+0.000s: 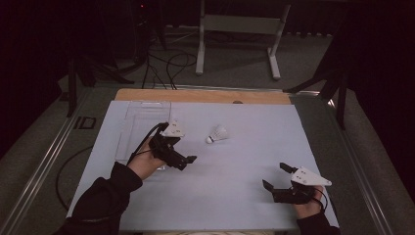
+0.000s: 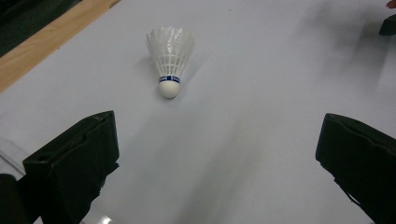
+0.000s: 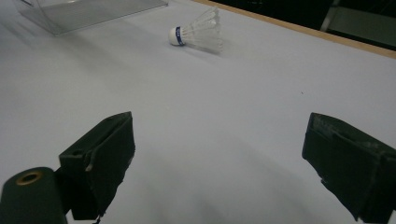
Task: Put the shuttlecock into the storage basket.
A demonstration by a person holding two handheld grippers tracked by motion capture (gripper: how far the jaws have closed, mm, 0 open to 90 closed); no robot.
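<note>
A white feather shuttlecock [image 1: 217,133] with a blue band lies on its side on the white sheet [image 1: 235,196], cork end toward the near left. My left gripper [image 1: 182,151] hovers just left of it, jaws spread wide and empty. In the left gripper view the shuttlecock [image 2: 169,56] lies ahead of that open gripper [image 2: 217,126], cork facing the jaws. My right gripper [image 1: 275,176] rests open near the front right of the sheet. The right gripper view has the shuttlecock [image 3: 198,33] far ahead of its open jaws [image 3: 219,123].
A clear plastic box [image 1: 144,122] sits on the sheet at the back left, behind the left hand; its wall [image 3: 88,11] also shows in the right gripper view. The wooden table edge [image 1: 203,96] runs along the far side. A metal frame [image 1: 240,29] stands on the floor beyond.
</note>
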